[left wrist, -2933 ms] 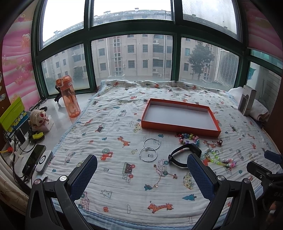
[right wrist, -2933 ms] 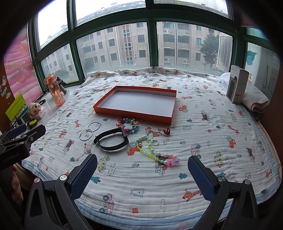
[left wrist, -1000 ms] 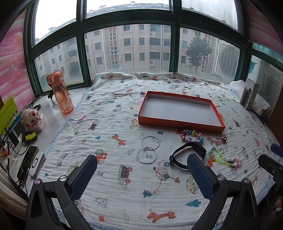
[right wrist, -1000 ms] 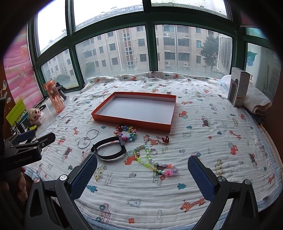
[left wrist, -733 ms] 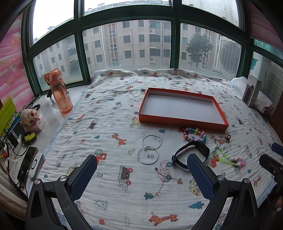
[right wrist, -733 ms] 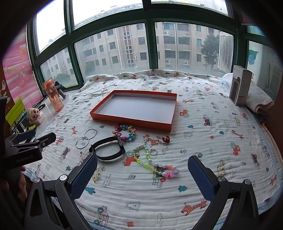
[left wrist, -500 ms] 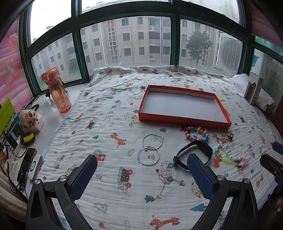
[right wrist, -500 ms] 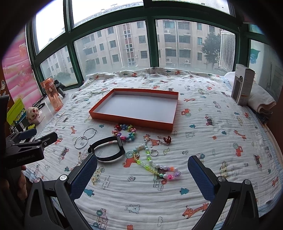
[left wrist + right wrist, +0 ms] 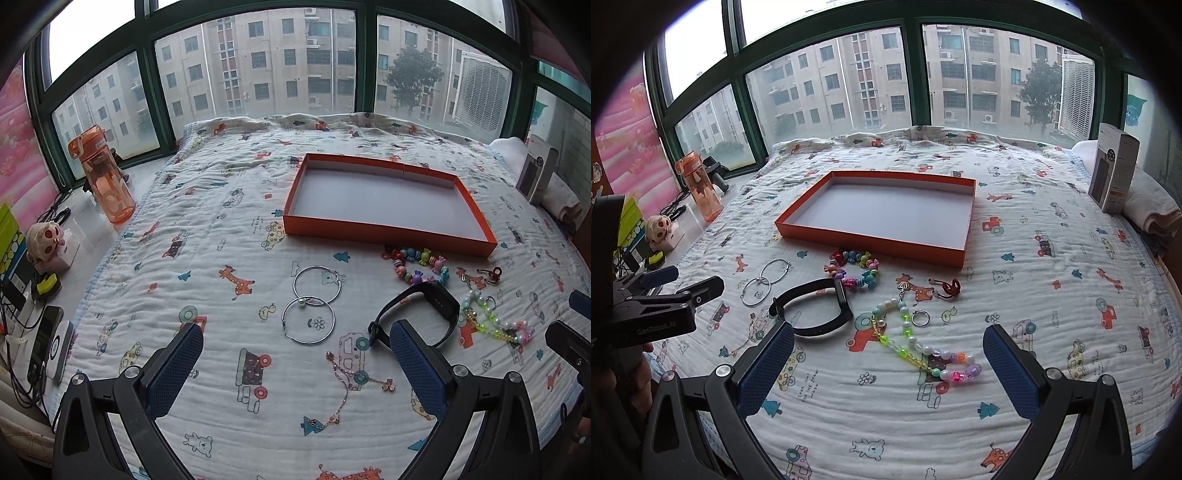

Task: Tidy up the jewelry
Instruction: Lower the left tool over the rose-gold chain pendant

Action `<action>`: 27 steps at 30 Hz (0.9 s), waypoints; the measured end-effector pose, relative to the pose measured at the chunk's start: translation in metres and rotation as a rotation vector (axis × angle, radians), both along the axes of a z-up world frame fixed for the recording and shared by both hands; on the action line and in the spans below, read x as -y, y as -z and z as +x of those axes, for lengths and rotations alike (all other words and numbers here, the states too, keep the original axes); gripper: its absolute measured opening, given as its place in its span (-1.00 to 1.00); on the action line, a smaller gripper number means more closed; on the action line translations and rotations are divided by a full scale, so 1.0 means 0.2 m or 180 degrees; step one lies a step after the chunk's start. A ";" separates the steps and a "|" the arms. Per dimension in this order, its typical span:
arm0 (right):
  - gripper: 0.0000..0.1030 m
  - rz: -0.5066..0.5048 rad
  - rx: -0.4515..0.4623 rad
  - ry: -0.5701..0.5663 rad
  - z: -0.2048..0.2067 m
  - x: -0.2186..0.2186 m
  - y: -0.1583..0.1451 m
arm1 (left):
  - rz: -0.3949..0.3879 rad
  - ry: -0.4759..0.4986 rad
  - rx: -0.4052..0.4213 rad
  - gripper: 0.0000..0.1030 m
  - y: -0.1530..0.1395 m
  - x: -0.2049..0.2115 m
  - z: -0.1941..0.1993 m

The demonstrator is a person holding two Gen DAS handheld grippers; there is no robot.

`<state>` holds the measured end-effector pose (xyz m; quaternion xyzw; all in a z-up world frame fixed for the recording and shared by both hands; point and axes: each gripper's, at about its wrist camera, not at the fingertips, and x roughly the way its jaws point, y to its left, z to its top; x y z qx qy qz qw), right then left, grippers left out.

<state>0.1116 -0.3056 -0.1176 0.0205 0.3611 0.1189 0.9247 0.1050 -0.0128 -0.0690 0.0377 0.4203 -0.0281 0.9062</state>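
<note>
An empty orange tray (image 9: 388,225) (image 9: 882,240) lies on the patterned bedspread. In front of it lie two silver hoops (image 9: 312,304) (image 9: 764,282), a colourful bead bracelet (image 9: 419,267) (image 9: 853,267), a black band (image 9: 436,299) (image 9: 812,306), a pearly bead strand (image 9: 495,325) (image 9: 919,350), a thin gold chain (image 9: 347,387) (image 9: 746,339), a small ring (image 9: 919,317) and a red clip (image 9: 489,273) (image 9: 947,288). My left gripper (image 9: 295,373) is open, low over the near bedspread before the hoops. My right gripper (image 9: 886,373) is open before the bead strand.
An orange water bottle (image 9: 107,177), a small skull figure (image 9: 46,240) and phones with cables (image 9: 44,343) sit on the left sill. A white box (image 9: 1113,173) stands on folded towels (image 9: 1152,210) at the right. Windows close the far side.
Both grippers have moved forward and a little lower toward the jewellery, which now looks larger. Nothing on the bed has moved; both stay open.
</note>
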 end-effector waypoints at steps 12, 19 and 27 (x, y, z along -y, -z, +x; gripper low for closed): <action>1.00 0.0002 -0.0130 -0.0049 0.07 0.00 0.06 | -0.0029 0.0153 -0.0219 0.85 0.15 0.02 0.11; 1.00 -0.0049 -0.0170 -0.0115 0.09 -0.02 0.09 | -0.0313 0.0407 -0.0348 0.50 0.23 -0.03 0.12; 1.00 -0.0050 -0.0246 -0.0176 0.11 -0.03 0.14 | -0.0333 0.0904 -0.0353 0.02 0.26 -0.02 0.06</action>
